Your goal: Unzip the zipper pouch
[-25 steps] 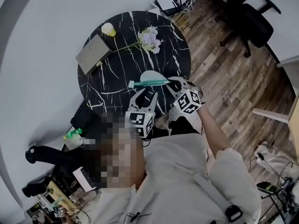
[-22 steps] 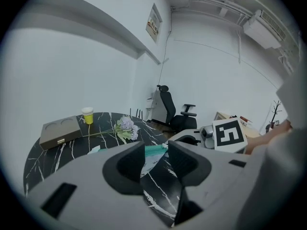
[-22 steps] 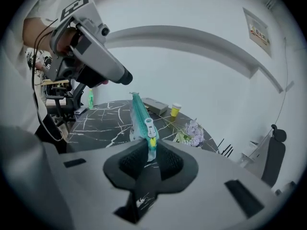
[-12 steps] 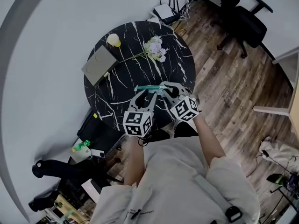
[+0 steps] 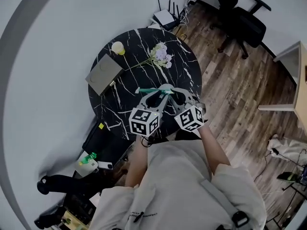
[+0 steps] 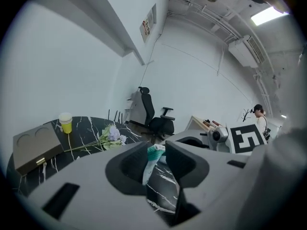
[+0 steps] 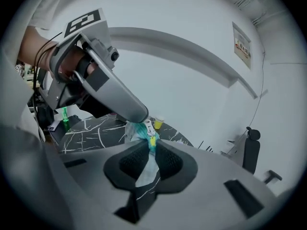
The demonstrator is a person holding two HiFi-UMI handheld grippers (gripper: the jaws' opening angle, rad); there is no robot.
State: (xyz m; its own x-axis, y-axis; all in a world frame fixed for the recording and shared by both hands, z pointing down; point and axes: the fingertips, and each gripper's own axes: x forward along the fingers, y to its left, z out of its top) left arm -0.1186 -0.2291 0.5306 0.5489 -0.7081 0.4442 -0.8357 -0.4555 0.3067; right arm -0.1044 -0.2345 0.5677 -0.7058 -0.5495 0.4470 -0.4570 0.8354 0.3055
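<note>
The zipper pouch [image 5: 152, 90], pale with a teal zipper edge, is held up over the near part of the round black marble table [image 5: 120, 97]. My right gripper [image 7: 151, 150] is shut on the pouch [image 7: 146, 164], next to a small yellow tab. The left gripper [image 6: 156, 150] has come to the pouch's other end [image 6: 154, 156]. That end sits between its jaws, which are closing with a gap still showing. In the head view the left gripper [image 5: 160, 93] and the right gripper [image 5: 171, 90] nearly meet at the pouch. A white tag [image 7: 149, 127] hangs by the left gripper's fingertips [image 7: 138, 118].
On the table's far half lie a beige box [image 5: 104, 73], a yellow cup [image 5: 118, 47] and a stem of pale flowers [image 5: 160, 54]. Beyond the table stand a router [image 5: 165, 17] and a black office chair [image 5: 240, 20]. A green bottle [image 5: 88, 158] sits on the floor.
The pouch showed its pale face a second ago; now only its teal edge shows. The left gripper has moved in from below to the pouch's end, close beside the right gripper.
</note>
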